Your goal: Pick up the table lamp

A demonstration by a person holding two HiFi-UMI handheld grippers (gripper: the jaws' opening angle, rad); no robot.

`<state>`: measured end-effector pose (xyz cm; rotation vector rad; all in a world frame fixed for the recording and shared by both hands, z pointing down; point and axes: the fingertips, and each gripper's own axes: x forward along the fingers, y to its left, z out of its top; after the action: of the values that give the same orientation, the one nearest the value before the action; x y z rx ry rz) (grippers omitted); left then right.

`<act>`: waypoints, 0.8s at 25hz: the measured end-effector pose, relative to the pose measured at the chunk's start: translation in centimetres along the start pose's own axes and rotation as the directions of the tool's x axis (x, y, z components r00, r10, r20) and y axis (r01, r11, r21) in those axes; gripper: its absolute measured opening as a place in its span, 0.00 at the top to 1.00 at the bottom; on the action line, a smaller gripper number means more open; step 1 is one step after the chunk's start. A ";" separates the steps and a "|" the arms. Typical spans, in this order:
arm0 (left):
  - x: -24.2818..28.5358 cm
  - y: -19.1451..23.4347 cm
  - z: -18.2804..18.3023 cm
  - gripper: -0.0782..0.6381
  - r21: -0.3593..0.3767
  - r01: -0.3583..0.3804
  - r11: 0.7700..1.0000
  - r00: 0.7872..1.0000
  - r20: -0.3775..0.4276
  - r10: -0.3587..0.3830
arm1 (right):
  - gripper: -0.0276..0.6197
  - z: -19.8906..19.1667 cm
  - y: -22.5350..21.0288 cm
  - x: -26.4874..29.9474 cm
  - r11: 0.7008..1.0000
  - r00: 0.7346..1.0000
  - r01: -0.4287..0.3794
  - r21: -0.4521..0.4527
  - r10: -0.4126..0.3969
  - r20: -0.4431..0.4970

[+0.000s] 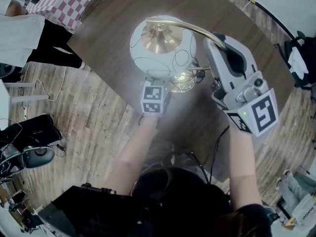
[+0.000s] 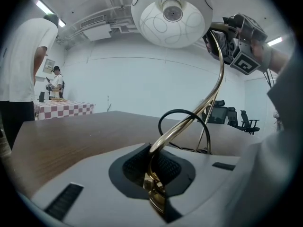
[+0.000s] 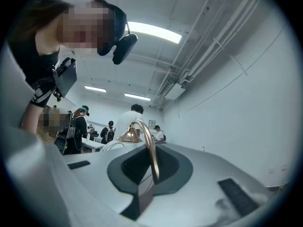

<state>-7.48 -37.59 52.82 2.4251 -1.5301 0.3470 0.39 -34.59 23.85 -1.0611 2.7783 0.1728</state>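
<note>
The table lamp has a white globe shade (image 1: pixel 163 46) with thin line patterns and a curved brass stem (image 1: pixel 193 29). Its lower end is a wire base (image 1: pixel 183 81) with a black cable; I cannot tell whether the base touches the table. My left gripper (image 2: pixel 154 193) is shut on the low part of the brass stem (image 2: pixel 210 98), under the shade (image 2: pixel 173 15). My right gripper (image 1: pixel 219 39) is shut on the stem's upper arc (image 3: pixel 151 150), right of the shade. In the head view the shade hides the left gripper's fingertips.
The lamp is over a dark wooden table (image 1: pixel 113 28) standing on plank flooring. A person in a white shirt (image 1: pixel 19 33) stands at the far left beside a checkered table (image 1: pixel 64 1). Black equipment (image 1: pixel 29 142) lies on the floor at left, with bags (image 1: pixel 296 58) at right.
</note>
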 end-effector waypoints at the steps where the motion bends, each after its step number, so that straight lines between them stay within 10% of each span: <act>1: 0.0 0.1 0.0 0.89 -0.001 -0.001 1.000 1.000 0.000 0.001 | 0.95 0.1 0.1 0.1 1.000 1.000 -0.006 -0.006 0.006 -0.001; 20: -0.6 -0.4 2.2 0.89 0.007 -0.010 1.000 0.999 0.048 0.009 | 0.95 2.8 1.9 -0.9 0.998 0.998 -0.048 -0.026 0.049 0.042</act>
<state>-7.24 -37.64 50.47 2.4494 -1.5633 0.2993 0.09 -32.11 21.37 -0.9837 2.7723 0.2339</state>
